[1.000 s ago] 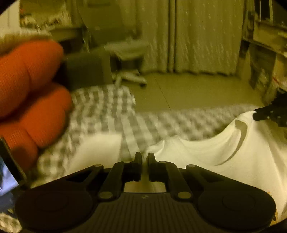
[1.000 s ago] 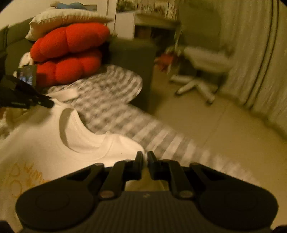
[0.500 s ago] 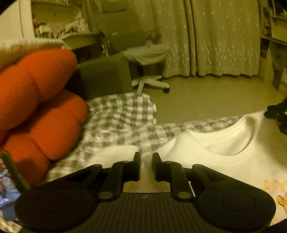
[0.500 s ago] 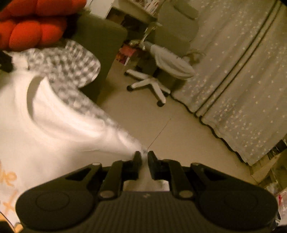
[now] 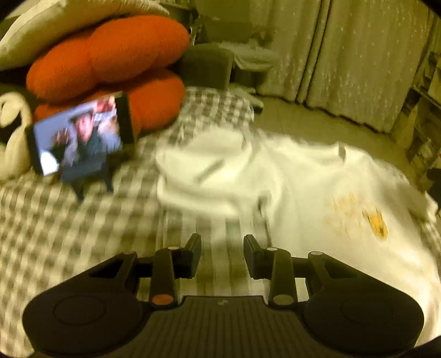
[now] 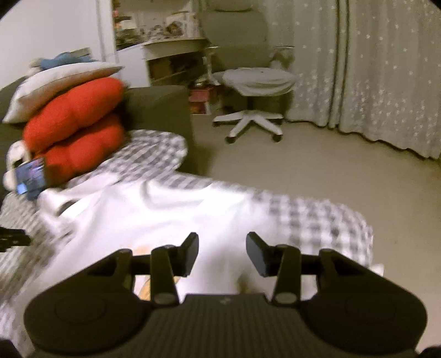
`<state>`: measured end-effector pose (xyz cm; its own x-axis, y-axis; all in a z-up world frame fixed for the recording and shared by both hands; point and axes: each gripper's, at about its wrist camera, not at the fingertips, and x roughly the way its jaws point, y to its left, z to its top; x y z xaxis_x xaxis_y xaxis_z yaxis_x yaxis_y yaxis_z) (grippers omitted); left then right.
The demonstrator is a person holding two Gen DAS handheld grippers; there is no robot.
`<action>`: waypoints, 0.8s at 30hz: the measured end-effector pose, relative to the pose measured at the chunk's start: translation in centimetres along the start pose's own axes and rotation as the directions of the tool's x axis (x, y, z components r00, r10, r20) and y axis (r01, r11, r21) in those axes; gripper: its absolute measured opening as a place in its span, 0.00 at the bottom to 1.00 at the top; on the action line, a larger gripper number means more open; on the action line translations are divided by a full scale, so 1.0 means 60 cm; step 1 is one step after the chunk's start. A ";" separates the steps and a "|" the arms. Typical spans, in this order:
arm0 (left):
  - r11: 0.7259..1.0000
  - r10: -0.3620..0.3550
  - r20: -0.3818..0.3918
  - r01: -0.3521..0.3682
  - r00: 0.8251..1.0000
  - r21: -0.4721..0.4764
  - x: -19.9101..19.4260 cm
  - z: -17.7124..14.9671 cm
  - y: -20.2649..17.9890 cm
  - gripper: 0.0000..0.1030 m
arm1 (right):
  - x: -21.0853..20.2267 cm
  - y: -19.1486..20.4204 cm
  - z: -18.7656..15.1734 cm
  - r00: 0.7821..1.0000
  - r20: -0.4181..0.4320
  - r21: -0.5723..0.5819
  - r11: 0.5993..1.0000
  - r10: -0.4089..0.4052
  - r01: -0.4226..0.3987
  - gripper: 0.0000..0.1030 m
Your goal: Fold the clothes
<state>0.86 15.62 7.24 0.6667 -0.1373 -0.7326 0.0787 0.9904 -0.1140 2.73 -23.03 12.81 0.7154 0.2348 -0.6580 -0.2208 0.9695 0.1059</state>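
A white T-shirt with an orange print lies spread on the grey checked cover, its near sleeve rumpled toward the cushions. My left gripper is open above the checked cover, just left of the shirt's edge, with nothing between its fingers. In the right wrist view the same shirt lies below my right gripper, which is open and empty over the cloth. The left gripper's tip shows at the far left edge there.
Two red cushions under a pale pillow are stacked at the back left, with a lit phone leaning against them. An office chair stands on the bare floor before star-patterned curtains.
Both grippers have opened and let go of the shirt's shoulders. The shirt has dropped from being held up to lying flat on the checked cover, and both grippers have drawn back.
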 end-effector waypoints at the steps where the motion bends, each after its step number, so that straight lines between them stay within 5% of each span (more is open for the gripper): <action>1: 1.000 -0.002 -0.013 0.002 1.000 0.001 -0.007 -0.013 -0.003 0.31 | -0.017 0.005 -0.014 1.000 0.006 0.017 0.999 0.027 -0.028 0.39; 3: 1.000 0.001 -0.027 -0.001 1.000 0.013 -0.018 -0.036 -0.018 0.32 | -0.050 0.014 -0.043 0.998 0.022 0.041 0.997 0.065 -0.066 0.39; 7: 1.000 0.015 -0.064 -0.014 0.998 0.009 -0.027 -0.062 -0.057 0.32 | -0.085 0.039 -0.100 0.999 0.041 0.033 0.999 0.006 -0.007 0.40; 13: 0.998 0.059 -0.080 -0.061 0.995 -0.031 -0.026 -0.079 -0.094 0.35 | -0.079 0.066 -0.164 0.999 -0.017 0.045 0.998 -0.038 0.038 0.58; 16: 0.993 0.079 -0.084 -0.086 0.993 -0.079 -0.029 -0.092 -0.087 0.35 | -0.103 0.050 -0.185 0.999 0.019 0.098 0.994 -0.040 0.038 0.68; 20: 0.979 0.018 -0.061 -0.030 0.998 -0.204 -0.067 -0.128 -0.042 0.35 | -0.142 0.005 -0.218 0.999 0.044 0.207 0.978 -0.018 0.009 0.68; 24: 0.980 -0.022 -0.055 0.010 0.998 -0.199 -0.093 -0.157 -0.017 0.35 | -0.167 -0.019 -0.258 1.000 -0.009 0.268 0.963 0.009 -0.006 0.68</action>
<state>-9.92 15.21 5.09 0.6233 -0.1595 -0.7655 -0.0633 0.9655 -0.2527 -14.44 -27.57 7.73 0.7078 0.2429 -0.6634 -0.0395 0.9512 0.3062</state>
